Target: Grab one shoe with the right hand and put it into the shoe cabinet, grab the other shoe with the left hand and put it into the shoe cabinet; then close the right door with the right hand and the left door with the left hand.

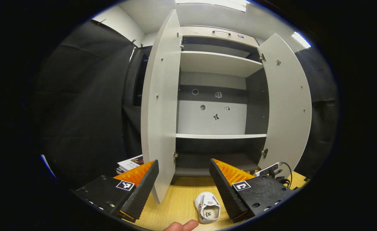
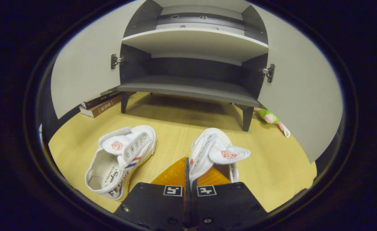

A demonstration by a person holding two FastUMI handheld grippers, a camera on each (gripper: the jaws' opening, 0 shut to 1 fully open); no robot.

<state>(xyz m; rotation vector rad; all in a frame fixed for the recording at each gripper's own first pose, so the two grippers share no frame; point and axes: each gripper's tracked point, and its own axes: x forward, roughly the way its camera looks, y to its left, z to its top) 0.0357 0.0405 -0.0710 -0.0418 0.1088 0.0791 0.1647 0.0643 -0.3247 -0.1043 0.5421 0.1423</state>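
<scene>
Two white canvas shoes lie on the wooden table (image 2: 271, 166) in front of the open shoe cabinet (image 2: 188, 88). In the right gripper view, my right gripper (image 2: 187, 162) is shut on the side wall of the right-hand shoe (image 2: 217, 149). The other shoe (image 2: 121, 157) rests on its side to the left, untouched. In the left gripper view, my left gripper (image 1: 184, 162) is open and held high, facing the cabinet's shelves (image 1: 220, 136). Below it, between its fingers, one white shoe (image 1: 207, 207) lies on the table. Both cabinet doors, left (image 1: 159, 106) and right (image 1: 287, 102), stand wide open.
Stacked books (image 2: 100, 104) lie by the cabinet's left leg, under the left door. A green and pink toy (image 2: 270, 118) lies beside the right leg. A cable and plug block (image 1: 273, 170) sit at the right. A thumb (image 1: 182, 226) shows at the bottom edge.
</scene>
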